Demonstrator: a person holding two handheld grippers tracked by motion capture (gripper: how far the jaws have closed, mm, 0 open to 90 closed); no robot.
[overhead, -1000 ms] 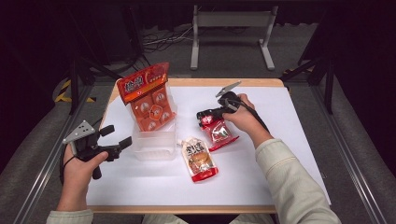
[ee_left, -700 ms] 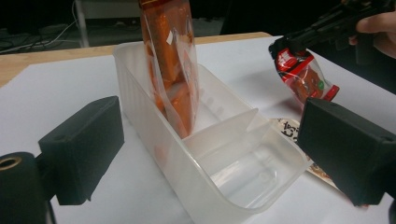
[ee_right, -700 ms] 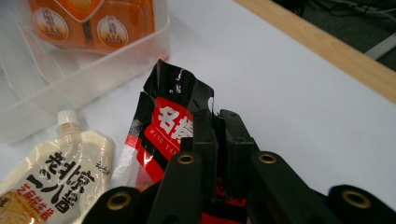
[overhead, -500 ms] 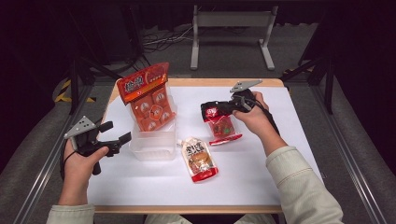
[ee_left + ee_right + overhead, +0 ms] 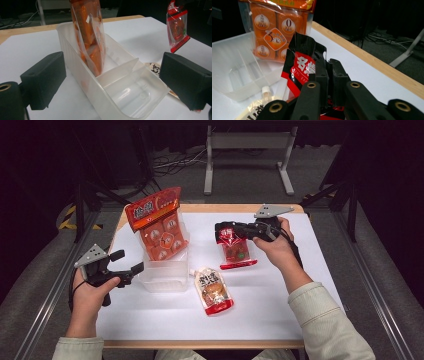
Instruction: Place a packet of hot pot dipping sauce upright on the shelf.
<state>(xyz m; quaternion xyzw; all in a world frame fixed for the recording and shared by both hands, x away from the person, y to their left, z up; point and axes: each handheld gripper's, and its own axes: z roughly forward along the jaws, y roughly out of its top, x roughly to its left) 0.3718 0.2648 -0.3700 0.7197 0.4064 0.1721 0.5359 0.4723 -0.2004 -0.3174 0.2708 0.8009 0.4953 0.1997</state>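
Since the earlier frame I am lifting the red packet, now hanging centre-frame from my right gripper, towards the clear bin.

Left gripper view: jaws are gaping, idling beside the bin.

Right gripper view: jaws are pinching the packet's top.

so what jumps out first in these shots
The right tongs are shut on the top of a red and black pouch, hanging above the white table. At the left, a tall orange packet stands in the far end of a clear bin.
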